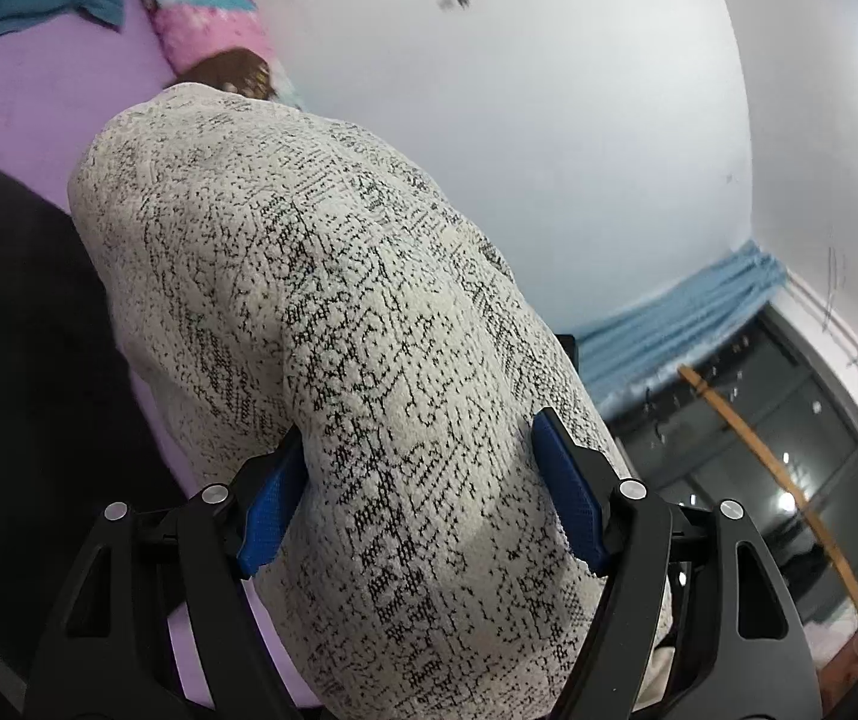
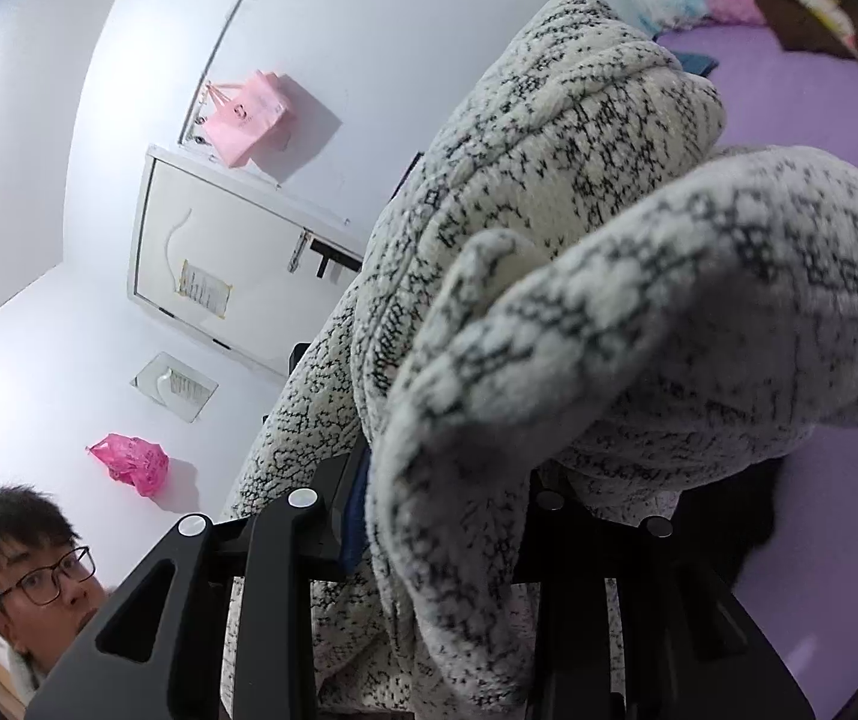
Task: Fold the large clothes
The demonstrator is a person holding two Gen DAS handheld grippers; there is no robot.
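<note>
A thick white knit garment with black speckles [image 1: 321,276] fills the left wrist view, lifted above the purple bed sheet [image 1: 21,96]. My left gripper [image 1: 420,429] is shut on a wide bundle of it, with both blue pads [image 1: 567,492] pressed into the fabric. In the right wrist view the same knit garment [image 2: 639,324] hangs bunched over my right gripper [image 2: 447,492]. Fabric runs between its fingers and hides most of them; only a strip of blue pad [image 2: 357,510] shows. The sheet [image 2: 819,120] lies below on the right.
A black garment [image 1: 21,312] lies on the bed under the knit one. A pink-and-blue plush pillow [image 1: 201,6] rests against the white wall. A window with a blue curtain [image 1: 687,306] is at the right. A person's head [image 2: 27,564] is at lower left, with pink bags [image 2: 249,114] on the wall.
</note>
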